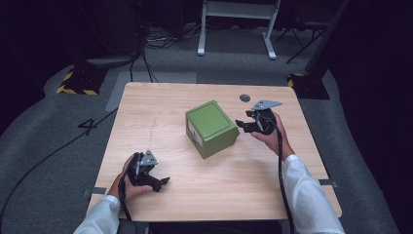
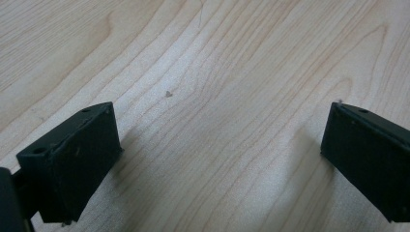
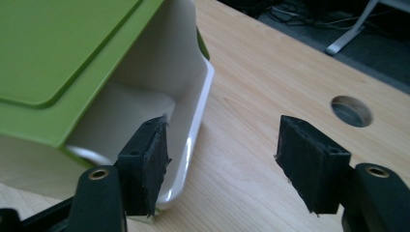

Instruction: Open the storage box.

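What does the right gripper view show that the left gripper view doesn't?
Right gripper view alone: the green box with its white inner wall, lying tipped with its opening toward the camera, one pad of the right hand-held gripper in front of the white rim, and a round hole in the tabletop. Left gripper view alone: the left hand-held gripper, jaws wide apart over bare wood. Both share the light wooden table.

White sleeves point(image 1: 307, 195); black left claw point(image 1: 163, 181) and right claw point(image 1: 242, 125), grey three-cornered plates, trailing black cables.
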Demonstrator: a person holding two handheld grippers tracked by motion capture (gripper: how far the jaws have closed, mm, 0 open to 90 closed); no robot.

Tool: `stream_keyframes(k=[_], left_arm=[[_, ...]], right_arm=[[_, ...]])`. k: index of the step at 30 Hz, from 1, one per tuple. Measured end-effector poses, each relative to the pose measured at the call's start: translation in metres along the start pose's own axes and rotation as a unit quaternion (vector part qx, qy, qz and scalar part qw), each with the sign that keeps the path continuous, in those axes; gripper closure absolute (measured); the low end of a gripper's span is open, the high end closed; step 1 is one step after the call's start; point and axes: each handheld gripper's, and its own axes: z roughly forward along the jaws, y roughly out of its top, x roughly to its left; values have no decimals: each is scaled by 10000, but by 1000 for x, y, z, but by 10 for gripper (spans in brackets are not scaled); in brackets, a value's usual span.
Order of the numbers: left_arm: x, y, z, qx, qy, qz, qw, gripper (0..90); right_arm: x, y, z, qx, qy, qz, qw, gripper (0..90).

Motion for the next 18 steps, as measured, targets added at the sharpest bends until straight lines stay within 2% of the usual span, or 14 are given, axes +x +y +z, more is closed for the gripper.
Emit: stream_keyframes(k=[6, 11, 14, 16, 18], left_arm=[[0, 0, 0, 0, 0, 1, 10000, 5], [0, 0, 0, 4, -1, -5, 10000, 5], [0, 0, 0, 0, 0, -1, 10000, 5], [0, 0, 0, -1, 0, -1, 10000, 5], [0, 0, 0, -1, -1, -2, 10000, 5]], right_arm=[[1, -1, 13, 66, 29, 112, 9999, 366], [0, -6, 17, 301, 224, 200, 9991, 371], [2, -8, 18, 512, 452, 48, 9977, 367], [6, -9, 19, 635, 470, -85, 9968, 367], [8, -11, 19, 633, 553, -91, 9964, 369]])
